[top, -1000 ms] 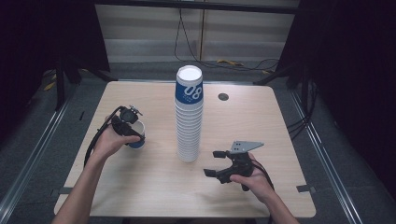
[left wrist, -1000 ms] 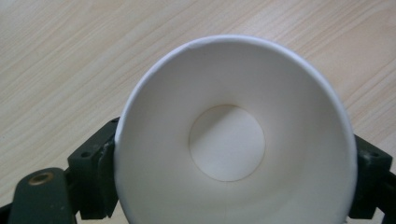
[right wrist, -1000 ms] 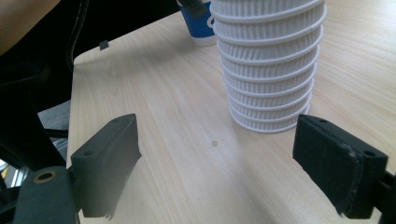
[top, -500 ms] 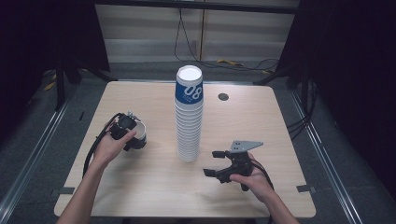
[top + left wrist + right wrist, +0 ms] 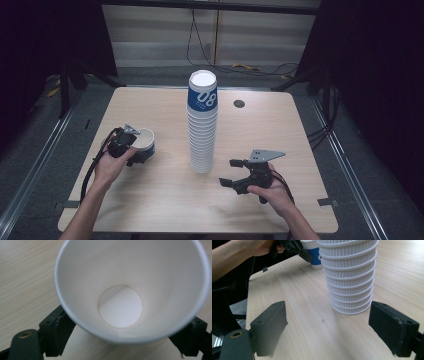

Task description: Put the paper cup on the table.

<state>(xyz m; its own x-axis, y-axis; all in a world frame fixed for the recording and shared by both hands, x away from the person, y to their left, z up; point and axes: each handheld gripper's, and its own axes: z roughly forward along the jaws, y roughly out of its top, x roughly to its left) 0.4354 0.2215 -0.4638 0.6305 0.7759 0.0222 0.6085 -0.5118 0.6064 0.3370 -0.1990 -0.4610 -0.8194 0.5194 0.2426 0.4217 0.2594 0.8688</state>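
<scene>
A tall stack of paper cups (image 5: 202, 125) stands in the middle of the table, its top cup blue with white numerals; its ribbed white lower rims (image 5: 349, 277) show close up in the right gripper view. A single blue-and-white paper cup (image 5: 146, 142) stands upright at the left, its white inside (image 5: 120, 305) facing the left gripper view. My left gripper (image 5: 139, 150) is shut on this cup, one jaw on each side below the rim. My right gripper (image 5: 227, 172) is open just right of the stack's base, with bare table between its jaws (image 5: 332, 327).
The wooden table (image 5: 150, 200) has a round cable grommet (image 5: 239, 103) behind the stack. Dark floor, metal rails and cables surround it. In the right gripper view the left hand, its gripper (image 5: 297, 248) and the single cup (image 5: 315, 258) sit beyond the stack.
My left hand has come down and toward the table's near left with the cup, which now stands on the wood. The right gripper has stayed put.
</scene>
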